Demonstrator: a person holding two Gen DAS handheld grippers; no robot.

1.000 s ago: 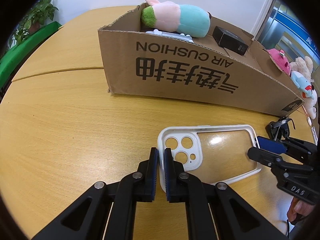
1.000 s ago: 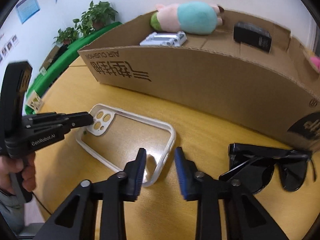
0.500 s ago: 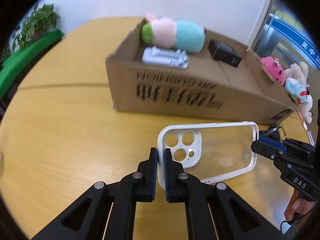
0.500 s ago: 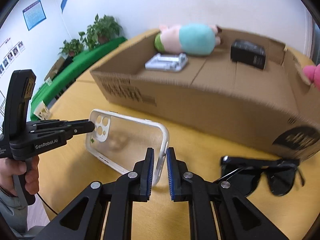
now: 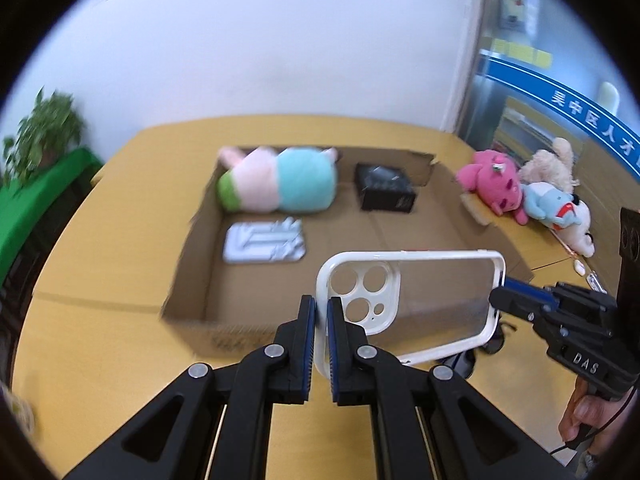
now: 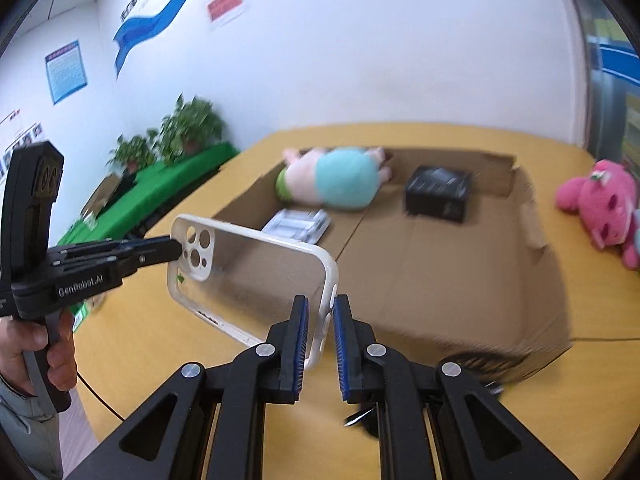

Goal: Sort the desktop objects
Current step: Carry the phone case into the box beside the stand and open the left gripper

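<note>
A clear phone case with a white rim [image 5: 412, 304] is held in the air between both grippers, above the near wall of the open cardboard box [image 5: 188, 320]. My left gripper [image 5: 318, 340] is shut on its camera end. My right gripper [image 6: 320, 336] clamps the other end of the case [image 6: 256, 276]; its jaws stand slightly wider than the rim. The box [image 6: 440, 272] holds a pink and teal plush [image 5: 276, 186], a black box [image 5: 386, 192] and a silver packet [image 5: 264, 240].
The box sits on a yellow wooden table [image 5: 100, 360]. Pink, beige and blue plush toys [image 5: 520, 192] lie on the table right of the box. Black sunglasses [image 6: 472, 364] lie in front of the box. Green planters [image 6: 160, 184] stand beyond the table's left edge.
The case went from lying on the table to being lifted by both grippers. My right gripper closed on its end. Both views rose and now look down into the box.
</note>
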